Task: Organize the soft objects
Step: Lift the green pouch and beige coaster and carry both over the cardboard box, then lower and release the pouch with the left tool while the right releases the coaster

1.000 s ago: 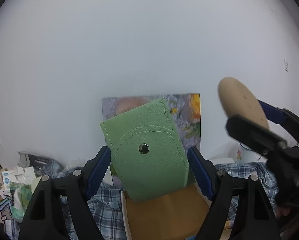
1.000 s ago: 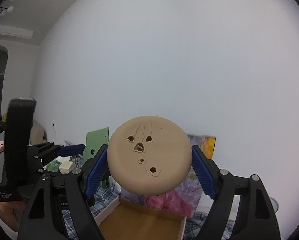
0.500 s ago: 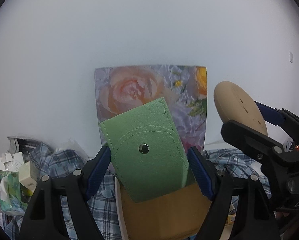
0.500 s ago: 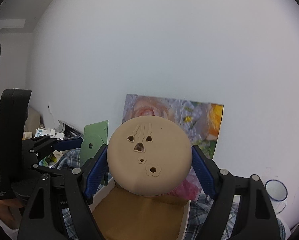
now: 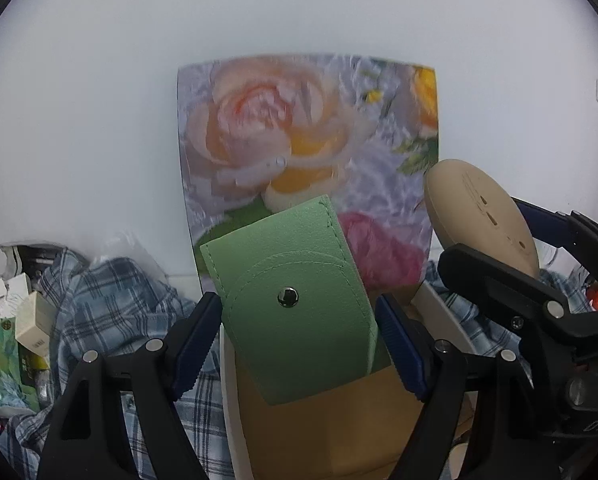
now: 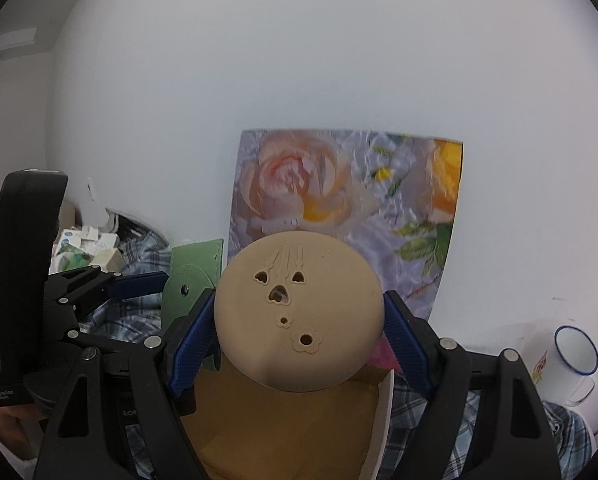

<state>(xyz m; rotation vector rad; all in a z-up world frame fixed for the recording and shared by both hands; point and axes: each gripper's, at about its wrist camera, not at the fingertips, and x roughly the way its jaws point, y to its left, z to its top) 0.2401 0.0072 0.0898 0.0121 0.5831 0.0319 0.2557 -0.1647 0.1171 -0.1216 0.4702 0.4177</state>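
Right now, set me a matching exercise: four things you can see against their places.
Things:
1. green pouch
2. tan disc
3. enamel mug
4. flower picture

Places:
A. leaning on the wall
B. between the right gripper's fingers
C. far right, by the wall
D. between the left gripper's fingers

Pairs: 1-D, 2-B, 3-C, 4-A

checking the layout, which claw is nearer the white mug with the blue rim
Right. The white mug stands low on the outer side of the right claw, which holds the tan disc. The left claw, holding the green pouch, is on the far side.
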